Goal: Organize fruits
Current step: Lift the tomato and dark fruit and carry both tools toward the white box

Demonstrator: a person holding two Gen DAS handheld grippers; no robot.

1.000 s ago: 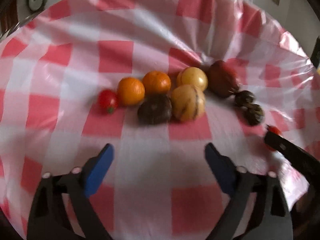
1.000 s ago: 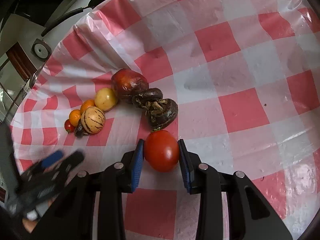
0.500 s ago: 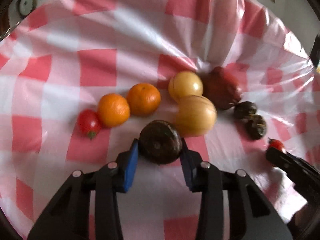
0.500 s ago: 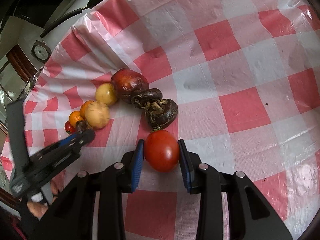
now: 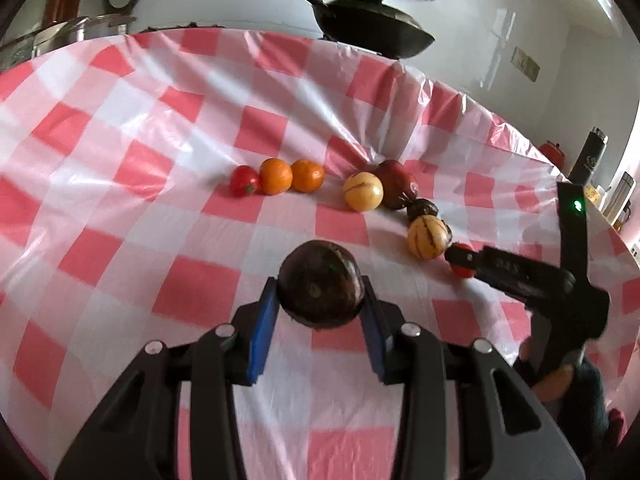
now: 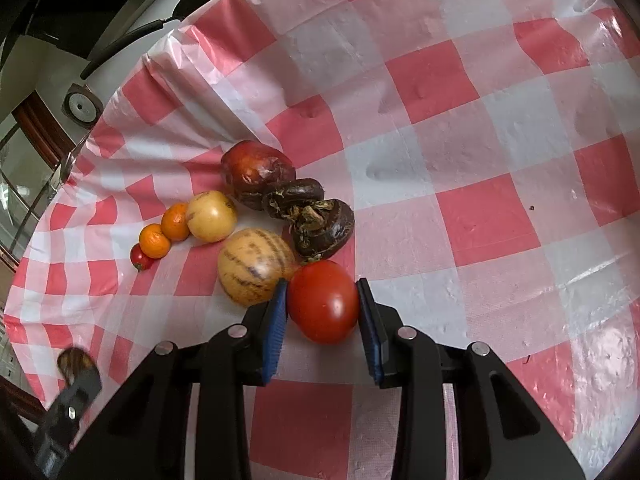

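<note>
My left gripper (image 5: 320, 300) is shut on a dark brown round fruit (image 5: 320, 286), held just above the checked cloth and apart from the row. On the cloth lie a small tomato (image 5: 244, 181), two oranges (image 5: 276, 176), a yellow fruit (image 5: 363, 192), a dark red fruit (image 5: 396, 184) and a striped yellow fruit (image 5: 427, 237). My right gripper (image 6: 323, 308) is shut on a large red tomato (image 6: 323, 302) that rests on the cloth. The striped fruit (image 6: 256, 266) touches its left finger. Two shrivelled dark fruits (image 6: 324, 228) lie just beyond the tomato.
A black pan (image 5: 372, 32) and a pot lid (image 5: 60, 36) stand behind the table's far edge. Bottles (image 5: 592, 156) stand at the far right. A hand (image 5: 560, 380) holds the right gripper. The red and white cloth (image 6: 480, 220) stretches bare to the right.
The left gripper closed on the dark brown fruit and pulled it back from the row. The striped fruit rolled over against the right gripper, which stayed still on the tomato.
</note>
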